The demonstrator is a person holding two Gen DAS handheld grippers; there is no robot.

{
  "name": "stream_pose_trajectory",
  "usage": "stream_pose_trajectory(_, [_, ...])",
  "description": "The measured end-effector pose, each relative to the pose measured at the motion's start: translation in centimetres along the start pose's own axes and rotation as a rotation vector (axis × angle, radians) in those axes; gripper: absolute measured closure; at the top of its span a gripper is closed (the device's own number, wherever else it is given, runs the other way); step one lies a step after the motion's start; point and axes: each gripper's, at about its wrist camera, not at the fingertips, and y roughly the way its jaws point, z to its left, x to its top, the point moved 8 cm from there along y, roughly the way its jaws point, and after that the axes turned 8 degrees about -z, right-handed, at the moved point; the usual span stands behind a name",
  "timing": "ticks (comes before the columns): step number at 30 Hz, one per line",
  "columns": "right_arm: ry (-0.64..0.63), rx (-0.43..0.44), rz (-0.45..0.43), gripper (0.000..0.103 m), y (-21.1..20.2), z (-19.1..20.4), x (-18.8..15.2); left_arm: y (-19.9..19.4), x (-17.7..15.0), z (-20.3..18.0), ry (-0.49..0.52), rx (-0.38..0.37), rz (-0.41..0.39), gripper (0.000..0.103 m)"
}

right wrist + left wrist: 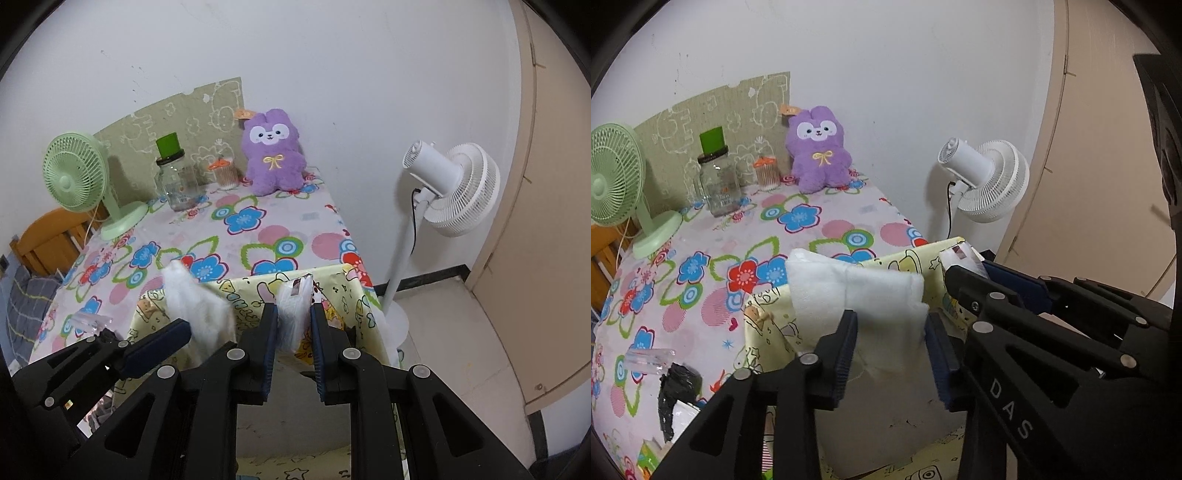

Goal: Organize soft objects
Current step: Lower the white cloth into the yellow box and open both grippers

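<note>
left gripper: released, jaws apart around white soft pad over yellow cartoon-print box | right gripper: clenched on plastic-wrapped soft pack, above same box at edge of floral-cloth table

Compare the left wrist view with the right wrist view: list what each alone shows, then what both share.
Left wrist only: black crumpled wrap at the table's near left, left gripper with its pads apart around the white cloth.

Right wrist only: wooden chair, white fan's pole and base, right gripper shut on a plastic packet.

Both: purple plush, green fan, jar, yellow box.
</note>
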Motion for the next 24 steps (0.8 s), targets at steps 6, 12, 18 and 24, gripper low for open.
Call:
stream_pose_trajectory(6, [-0.001, -0.016, 0.011, 0.062, 0.2, -0.2, -0.3, 0.1, -0.3, 0.1, 0.007, 0.019, 0.009, 0.038])
stream_pose_trajectory(12, [0.008, -0.030, -0.044, 0.027, -1.1, -0.2, 0.3, -0.6, -0.2, 0.5, 0.003, 0.043, 0.006, 0.022])
stream_pose_trajectory(18, [0.000, -0.038, -0.070, 0.021, -2.4, 0.5, 0.8, -2.2, 0.4, 1.0, 0.013, 0.079, -0.034, 0.012])
stream_pose_trajectory(24, [-0.006, -0.054, -0.102, 0.015, -4.1, 1.3, 1.2, -4.0, 0.6, 1.6, 0.017, 0.095, -0.063, 0.009])
